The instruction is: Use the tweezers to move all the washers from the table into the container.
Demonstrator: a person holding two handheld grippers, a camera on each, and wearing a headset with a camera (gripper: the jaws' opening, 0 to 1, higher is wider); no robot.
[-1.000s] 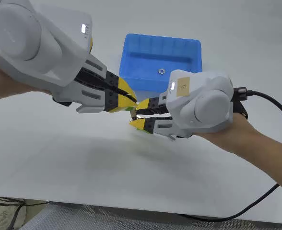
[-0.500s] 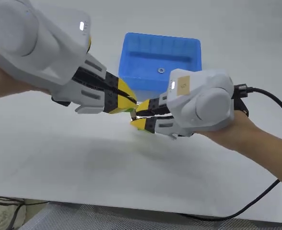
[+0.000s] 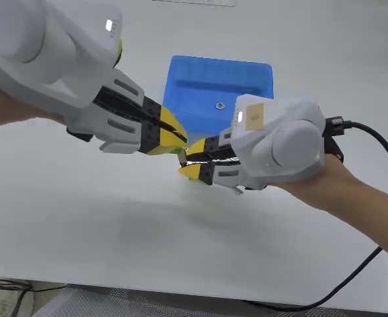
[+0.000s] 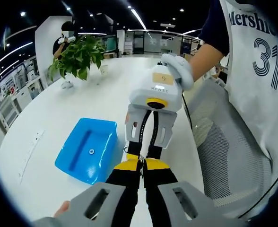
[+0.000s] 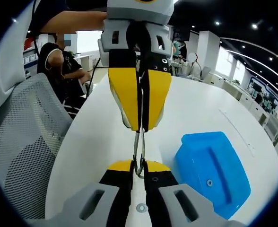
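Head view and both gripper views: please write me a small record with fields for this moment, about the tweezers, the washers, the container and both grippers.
left gripper: tongs shut on the tweezers
right gripper: tongs shut on the other end of the same tweezers
position of grippers: tip to tip, above the table, in front of the container
container: blue, open, on the table
washer in container: one, lying flat
washer on table: one, seen between the right gripper's tongs, not yet picked up

The container [image 3: 222,63] stands on the table [image 3: 82,218] with a washer [image 3: 220,105] inside. In front of it the left gripper [image 3: 179,142] and right gripper [image 3: 189,160] meet tip to tip, the tweezers [image 5: 139,137] spanning between them. A second washer [image 5: 141,207] lies on the table beneath.
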